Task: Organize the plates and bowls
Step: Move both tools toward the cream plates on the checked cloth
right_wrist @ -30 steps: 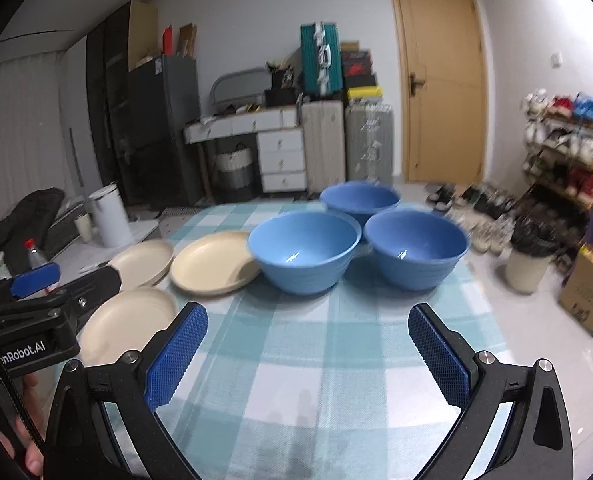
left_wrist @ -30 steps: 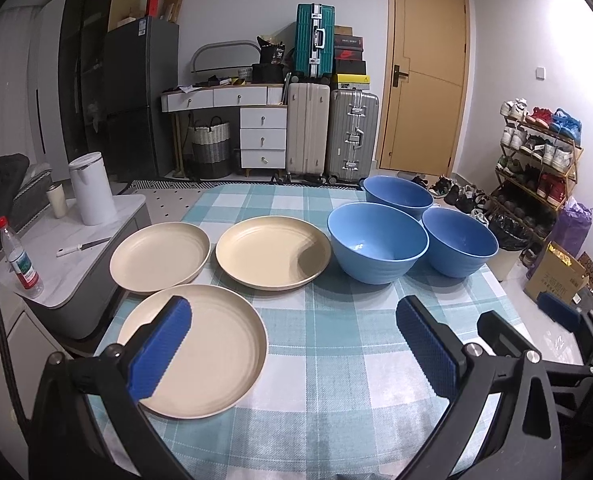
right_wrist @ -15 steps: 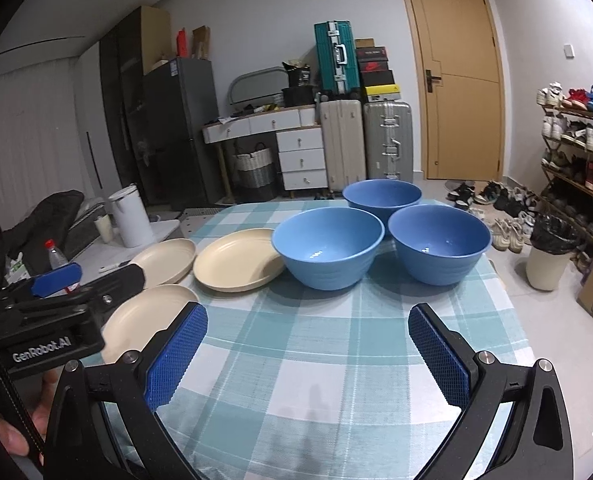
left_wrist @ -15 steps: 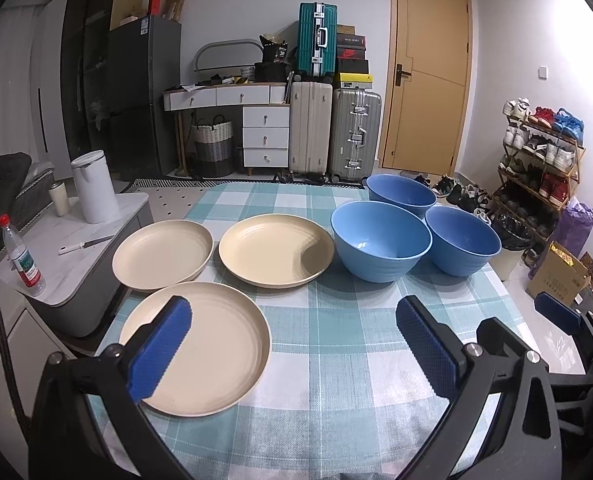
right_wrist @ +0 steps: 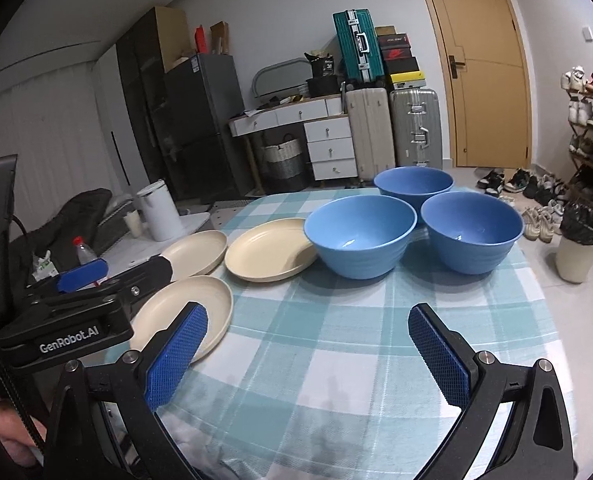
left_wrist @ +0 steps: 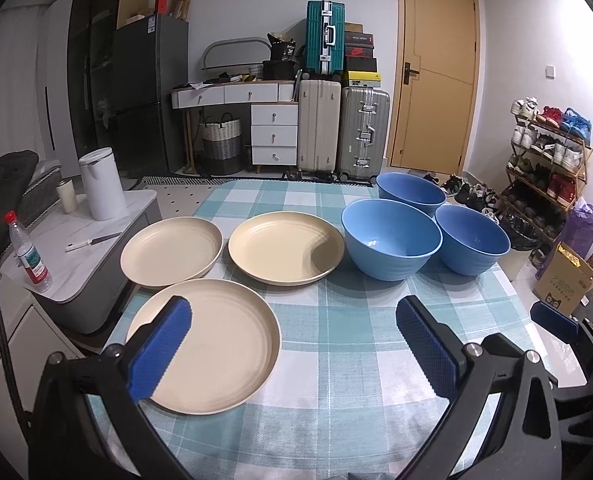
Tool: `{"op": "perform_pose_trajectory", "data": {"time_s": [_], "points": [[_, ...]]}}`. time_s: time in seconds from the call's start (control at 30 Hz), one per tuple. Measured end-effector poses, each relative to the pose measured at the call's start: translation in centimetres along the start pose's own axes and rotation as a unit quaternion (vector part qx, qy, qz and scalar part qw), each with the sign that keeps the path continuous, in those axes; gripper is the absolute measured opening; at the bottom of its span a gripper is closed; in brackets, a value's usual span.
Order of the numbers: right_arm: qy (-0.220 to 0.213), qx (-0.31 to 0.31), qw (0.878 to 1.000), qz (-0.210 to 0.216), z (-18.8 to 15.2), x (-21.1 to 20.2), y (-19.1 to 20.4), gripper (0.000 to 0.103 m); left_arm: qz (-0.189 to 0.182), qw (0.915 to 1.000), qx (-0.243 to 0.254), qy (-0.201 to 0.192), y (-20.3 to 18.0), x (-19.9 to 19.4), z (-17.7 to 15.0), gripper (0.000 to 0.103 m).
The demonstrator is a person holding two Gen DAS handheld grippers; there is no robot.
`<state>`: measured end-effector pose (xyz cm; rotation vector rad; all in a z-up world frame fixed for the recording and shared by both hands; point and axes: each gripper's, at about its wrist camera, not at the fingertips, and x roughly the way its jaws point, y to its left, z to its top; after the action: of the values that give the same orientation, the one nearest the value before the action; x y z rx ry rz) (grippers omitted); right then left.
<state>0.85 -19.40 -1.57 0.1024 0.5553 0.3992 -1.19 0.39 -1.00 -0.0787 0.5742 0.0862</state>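
Observation:
Three cream plates lie on the checked tablecloth: a near one, a far left one and a middle one. Three blue bowls stand to their right: a near left one, a right one and a far one. My left gripper is open and empty above the table's front, its left pad over the near plate. My right gripper is open and empty, short of the bowls.
A grey side cabinet with a water bottle, a knife and a white kettle stands left of the table. Suitcases, drawers and a door are at the back. A shoe rack, bin and cardboard box are on the right.
Both grippers have drawn back and tilted up slightly, so the plates and bowls sit a little lower and nearer in view. Nothing on the table has moved.

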Motion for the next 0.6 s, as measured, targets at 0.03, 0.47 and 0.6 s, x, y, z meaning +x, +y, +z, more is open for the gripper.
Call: {"op": "perform_pose_trajectory", "data": {"time_s": [0.03,0.47,0.6], "points": [[0.0,0.0,1.0,0.0,-0.1,-0.1,0.0,0.102,0.001,1.0,0.0,0.0,0.1,0.0,0.0,0.103],[-0.013,-0.012,1.0,-0.004,0.3,-0.5,0.8,0.102,0.015,0.9999,0.004,0.004,0.9,0.1,0.1,0.103],[-0.007,-0.025,1.0,0.001,1.2,-0.1,1.0,0.102,0.024,0.9997,0.001,-0.004,1.5,-0.2,0.5,0.103]]}}
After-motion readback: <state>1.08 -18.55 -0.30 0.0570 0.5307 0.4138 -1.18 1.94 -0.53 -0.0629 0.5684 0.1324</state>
